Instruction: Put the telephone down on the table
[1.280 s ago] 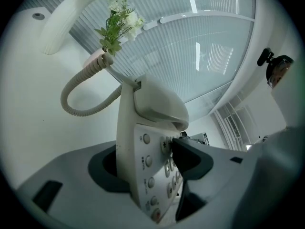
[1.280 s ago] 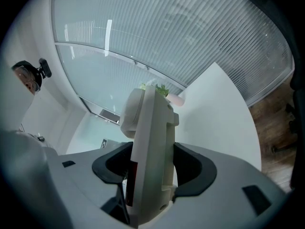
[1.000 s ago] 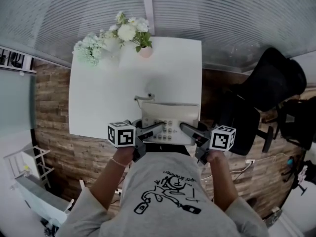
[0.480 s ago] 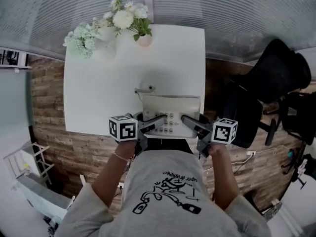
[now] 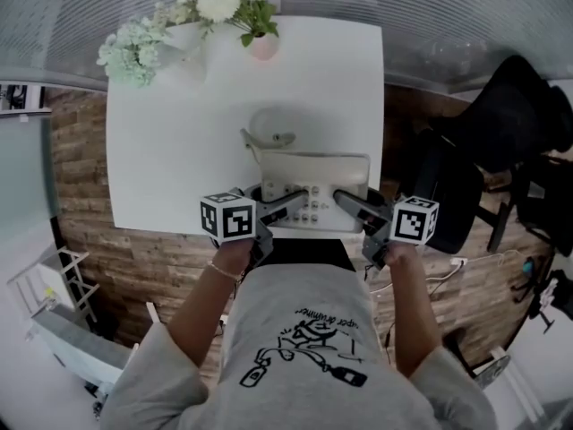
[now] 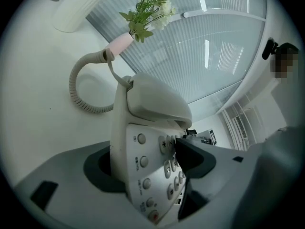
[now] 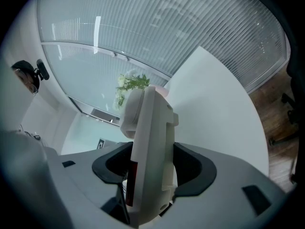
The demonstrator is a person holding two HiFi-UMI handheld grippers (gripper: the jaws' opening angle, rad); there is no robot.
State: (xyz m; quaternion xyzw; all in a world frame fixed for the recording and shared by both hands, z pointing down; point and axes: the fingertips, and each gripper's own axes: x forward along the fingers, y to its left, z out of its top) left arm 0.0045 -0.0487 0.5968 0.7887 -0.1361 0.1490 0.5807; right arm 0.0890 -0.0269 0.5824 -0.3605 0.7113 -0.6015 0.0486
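Position: both point forward from your torso, slightly down. The left hand-held gripper [image 5: 291, 204], whose jaws have just been opening, and the right hand-held gripper [image 5: 345, 202] clamp the telephone [image 5: 313, 170] at the white counter's [image 5: 170, 150] near edge. Flowers [image 5: 215, 3] stand opposite; wood floor [image 5: 85, 141] surrounds it.

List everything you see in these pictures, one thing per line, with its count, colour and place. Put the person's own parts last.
table: one, white, centre, on the wooden floor.
telephone: one, cream, at the table's near edge.
coiled cord: one, cream, on the table beyond the telephone.
flower bunches: two, white and green, table's far edge.
vase: one, pink, under the right bunch.
office chair: one, black, right of the table.
T-shirt: one, grey with black print, bottom centre.
left gripper: one, grey, on the telephone's left side; its jaws have just been opening, telephone between them.
right gripper: one, grey, closed on the telephone's right side.
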